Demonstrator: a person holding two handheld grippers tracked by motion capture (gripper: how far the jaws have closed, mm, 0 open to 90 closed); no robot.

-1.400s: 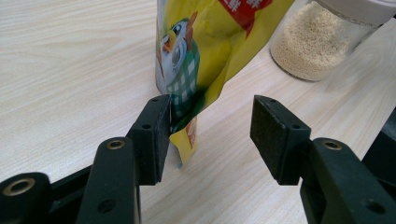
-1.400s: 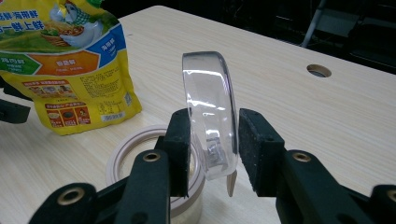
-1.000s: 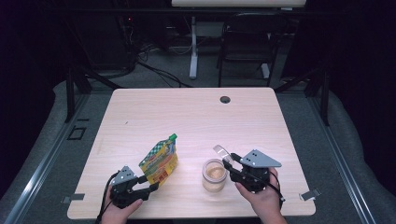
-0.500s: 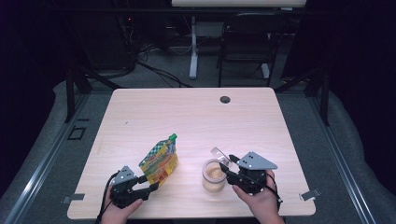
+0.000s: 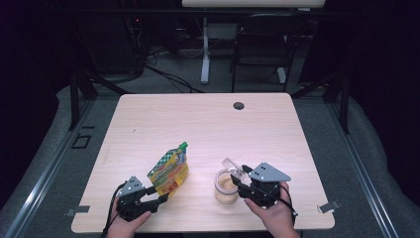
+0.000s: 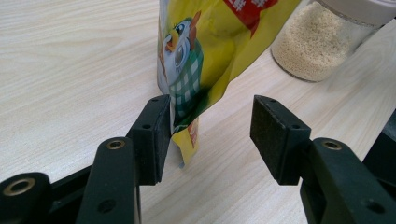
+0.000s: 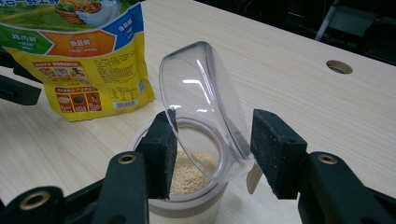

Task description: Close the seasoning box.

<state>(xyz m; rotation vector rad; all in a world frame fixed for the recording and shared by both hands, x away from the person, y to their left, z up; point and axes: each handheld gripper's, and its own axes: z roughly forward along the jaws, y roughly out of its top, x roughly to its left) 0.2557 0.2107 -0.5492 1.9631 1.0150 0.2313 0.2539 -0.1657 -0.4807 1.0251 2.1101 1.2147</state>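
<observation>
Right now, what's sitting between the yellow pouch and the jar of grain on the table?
Nothing: bare table separates the pouch from the jar, as the high view shows. The clear scoop leans on the jar's far rim.

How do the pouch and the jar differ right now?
The pouch is yellow and printed, opaque; the jar is clear, showing tan grains inside. The pouch is flat, soft and capped with a green top; the jar is round, rigid and open, a clear scoop tilted at its mouth. The pouch's bottom corner sits between the left gripper's open jaws; the right gripper brackets the scoop over the jar. Both stand upright on the table.
</observation>
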